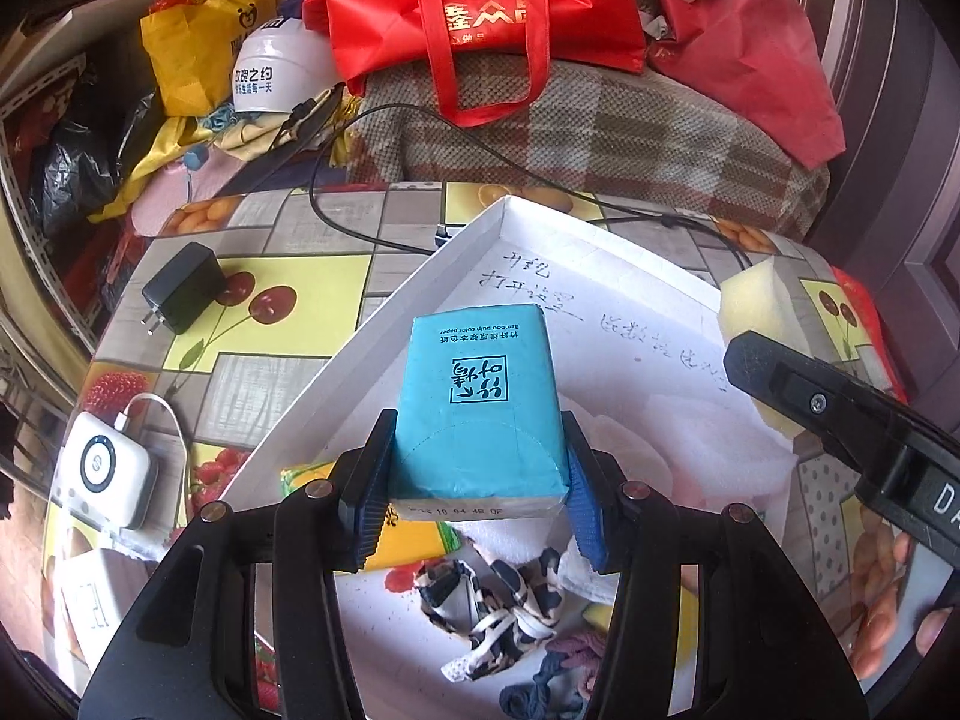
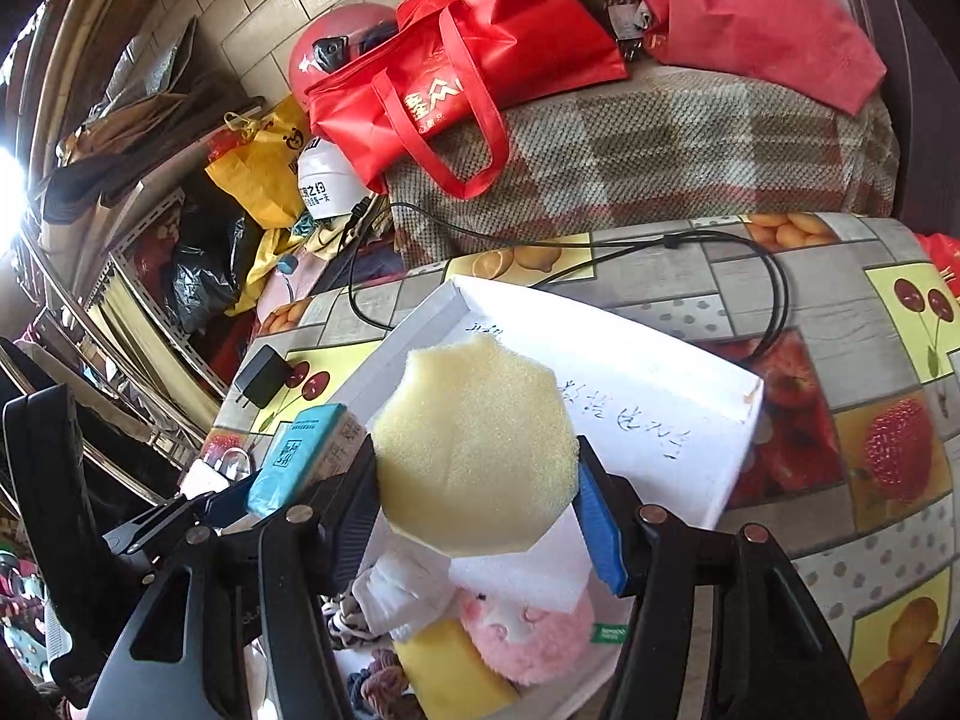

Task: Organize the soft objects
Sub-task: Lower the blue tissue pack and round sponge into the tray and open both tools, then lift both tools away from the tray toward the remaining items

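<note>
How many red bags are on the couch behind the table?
2: a glossy red tote bag with handles at centre, and a duller red bag to its right. More may be hidden.

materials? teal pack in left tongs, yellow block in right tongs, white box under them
Teal pack: looks like tissues in thin glossy plastic film; printed wrap, dented between the left tongs.
Yellow block: open-cell foam sponge, matte; porous grain, ragged edge, squeezed by the right tongs.
White box: likely matte cardboard; thin folded walls, handwriting on its floor.
</note>
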Demonstrator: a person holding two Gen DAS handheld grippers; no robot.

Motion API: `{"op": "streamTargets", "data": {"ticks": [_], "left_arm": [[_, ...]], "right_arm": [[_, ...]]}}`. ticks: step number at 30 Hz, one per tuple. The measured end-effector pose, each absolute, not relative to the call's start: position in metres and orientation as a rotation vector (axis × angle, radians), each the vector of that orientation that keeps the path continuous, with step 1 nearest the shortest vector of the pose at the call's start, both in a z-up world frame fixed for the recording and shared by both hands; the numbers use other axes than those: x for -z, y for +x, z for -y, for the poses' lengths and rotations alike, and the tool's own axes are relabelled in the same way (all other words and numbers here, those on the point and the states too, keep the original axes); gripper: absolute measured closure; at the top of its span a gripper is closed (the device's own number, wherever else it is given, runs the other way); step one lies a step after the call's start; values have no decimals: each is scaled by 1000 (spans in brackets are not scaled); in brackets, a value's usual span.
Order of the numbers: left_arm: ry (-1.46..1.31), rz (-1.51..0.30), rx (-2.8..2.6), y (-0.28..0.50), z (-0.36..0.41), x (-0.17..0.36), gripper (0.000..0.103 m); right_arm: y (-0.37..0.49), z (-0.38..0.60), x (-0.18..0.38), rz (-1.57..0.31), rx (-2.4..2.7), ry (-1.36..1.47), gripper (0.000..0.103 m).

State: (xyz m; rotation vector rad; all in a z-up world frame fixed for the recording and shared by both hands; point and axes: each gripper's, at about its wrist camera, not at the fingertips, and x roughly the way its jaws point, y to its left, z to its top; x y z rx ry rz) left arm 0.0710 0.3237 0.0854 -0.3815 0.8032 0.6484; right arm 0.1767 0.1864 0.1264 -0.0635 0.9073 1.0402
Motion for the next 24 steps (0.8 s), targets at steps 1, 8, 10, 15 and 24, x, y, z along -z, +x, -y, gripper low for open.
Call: {"op": "streamTargets", "data": {"ticks": [1, 8, 10, 15, 24], "left_arm": [[-391, -796, -652, 71, -325, -85, 50], [-360, -797, -718, 69, -324, -86, 0], [-364, -794, -719, 67, -323, -88, 0], [-356, -779, -715, 64, -316, -98, 0], [-333, -737, -709, 55, -297, -127, 0]], "right_arm": [[177, -186, -126, -901, -1035, -61, 40], [176, -182, -125, -902, -1019, -23, 0], [175, -179, -124, -908, -1009, -9, 0], [166, -173, -130, -899, -1006, -17, 0], [156, -159, -151, -874, -1005, 6, 0]]}}
